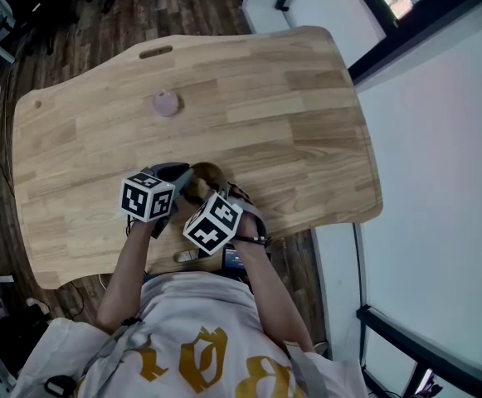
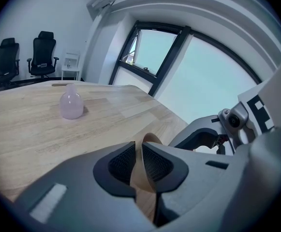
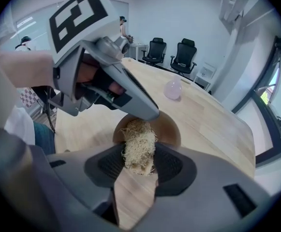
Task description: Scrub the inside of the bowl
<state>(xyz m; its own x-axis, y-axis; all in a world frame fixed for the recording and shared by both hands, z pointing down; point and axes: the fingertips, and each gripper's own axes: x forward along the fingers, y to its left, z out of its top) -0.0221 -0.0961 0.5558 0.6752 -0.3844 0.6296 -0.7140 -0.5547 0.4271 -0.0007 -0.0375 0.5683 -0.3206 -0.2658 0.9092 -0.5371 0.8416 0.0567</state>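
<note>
A small brown wooden bowl [image 1: 206, 174] sits near the front edge of the wooden table [image 1: 290, 123]. My left gripper [image 2: 139, 161] is shut on the bowl's thin rim [image 2: 149, 140], which stands up between the two pads. In the right gripper view the left gripper [image 3: 147, 111] reaches over the bowl [image 3: 171, 129] from the left. My right gripper [image 3: 139, 162] is shut on a pale fibrous scrubber [image 3: 139, 141], whose upper end hangs over the bowl's inside. In the head view both marker cubes cover most of the jaws.
A small pink rounded bottle [image 1: 166, 104] stands farther back on the table, also seen as the pink bottle [image 2: 72, 105]. The table's front edge is just below the grippers, by the person's body. Office chairs [image 3: 179, 52] stand beyond the table's far end.
</note>
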